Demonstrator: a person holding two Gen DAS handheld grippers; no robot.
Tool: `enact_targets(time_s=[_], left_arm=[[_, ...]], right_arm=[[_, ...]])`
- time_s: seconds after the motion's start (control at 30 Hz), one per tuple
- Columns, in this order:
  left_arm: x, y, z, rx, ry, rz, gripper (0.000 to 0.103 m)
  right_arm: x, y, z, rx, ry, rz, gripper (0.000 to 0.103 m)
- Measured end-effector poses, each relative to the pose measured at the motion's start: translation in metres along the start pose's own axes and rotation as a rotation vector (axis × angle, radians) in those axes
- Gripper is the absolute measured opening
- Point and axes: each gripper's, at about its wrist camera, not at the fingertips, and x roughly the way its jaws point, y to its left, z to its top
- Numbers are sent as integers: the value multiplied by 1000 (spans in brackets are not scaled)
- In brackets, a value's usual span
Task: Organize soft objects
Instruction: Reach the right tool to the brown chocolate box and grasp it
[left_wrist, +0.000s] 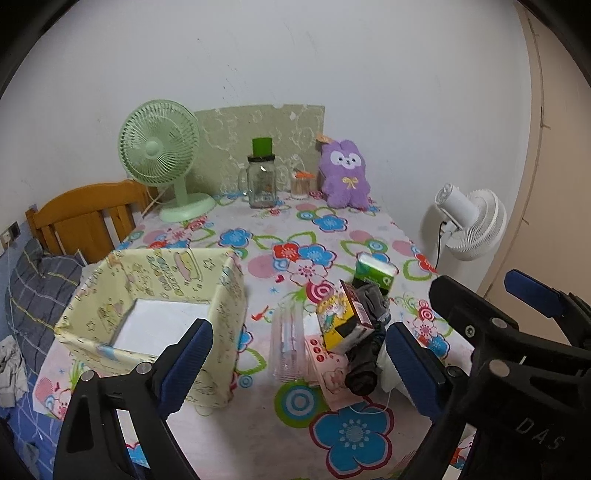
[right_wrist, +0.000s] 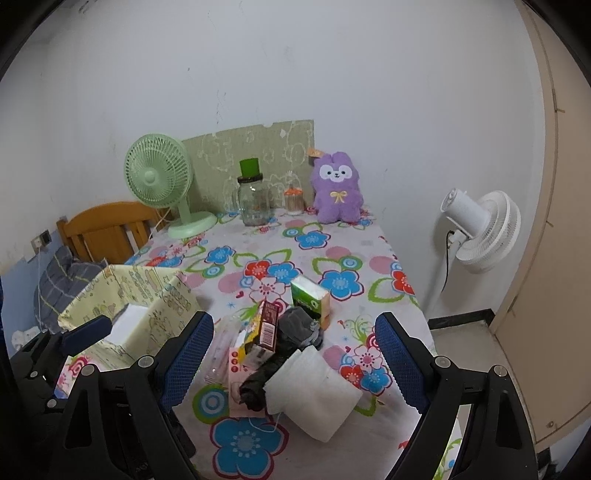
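On the flowered tablecloth, mid-near, sits a small heap: dark socks in the middle, a white folded cloth touching them on the near right, a green tissue pack just beyond, a yellow/red carton leaning on the socks' left side, a clear plastic sleeve w/ a pink card under it further left. Left of the heap stands the yellow fabric box, open-topped, white base showing, nothing else visible inside. Far end by the wall: green desk fan, glass jar w/ green lid, small toothpick jar, purple plush upright. White fan stands off the table's right edge; wooden chair far left.

Right gripper spread wide, nothing pinched, heap framed btwn its blue pads. Left gripper also spread wide, holding nothing; its left finger overlaps the box's near wall, the sleeve and socks lie btwn its fingers.
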Motion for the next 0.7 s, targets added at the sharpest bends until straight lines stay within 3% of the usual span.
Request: enact_targets(time_s=[0.43, 0.7], left_arm=[[41, -8, -17, -7, 93, 3, 93], [62, -8, -14, -33, 132, 68, 90]], right_arm=[[40, -6, -17, -4, 84, 14, 91], [66, -1, -15, 6, 127, 58, 87]])
